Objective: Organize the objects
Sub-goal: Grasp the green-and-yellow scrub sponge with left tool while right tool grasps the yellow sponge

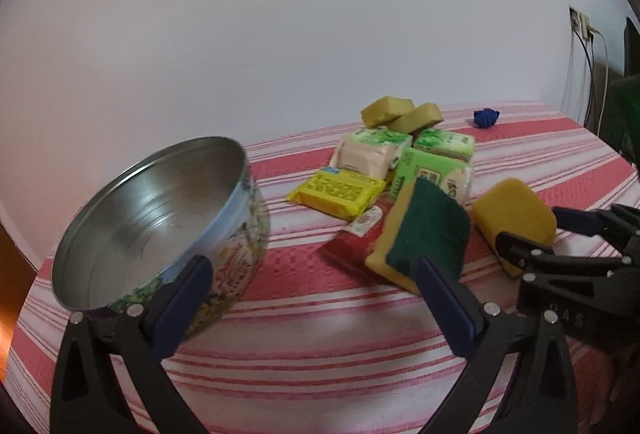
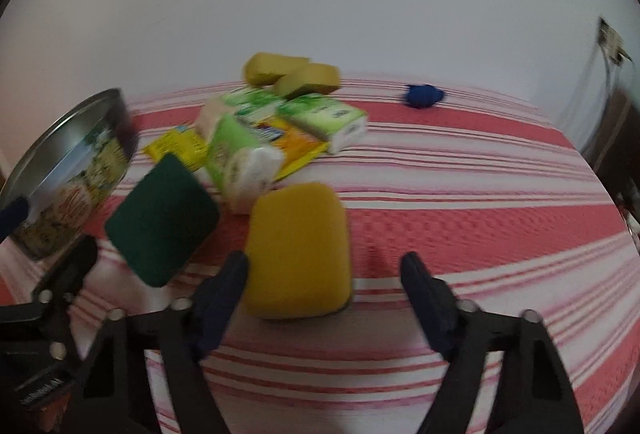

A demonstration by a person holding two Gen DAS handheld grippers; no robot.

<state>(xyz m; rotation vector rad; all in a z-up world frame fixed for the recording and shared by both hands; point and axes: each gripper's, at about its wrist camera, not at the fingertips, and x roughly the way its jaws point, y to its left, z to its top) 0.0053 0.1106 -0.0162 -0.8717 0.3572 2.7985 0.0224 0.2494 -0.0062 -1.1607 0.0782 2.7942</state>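
Observation:
A round metal tin point(image 1: 160, 226) with a printed side stands open at the left of the striped cloth; it also shows in the right wrist view point(image 2: 72, 170). My left gripper point(image 1: 312, 286) is open, its left finger against the tin's side. A green-topped scouring sponge point(image 1: 424, 234) lies tilted just beyond its right finger. A yellow sponge point(image 2: 298, 248) lies between the fingers of my open right gripper point(image 2: 326, 274). Behind them are tissue packs point(image 1: 436, 162) and a yellow packet point(image 1: 340, 192).
Two olive sponges point(image 1: 400, 112) sit behind the tissue packs. A small blue object point(image 1: 485, 117) lies near the wall. A red packet point(image 1: 352, 246) lies under the scouring sponge. Wall sockets and cables point(image 1: 584, 34) are at the right.

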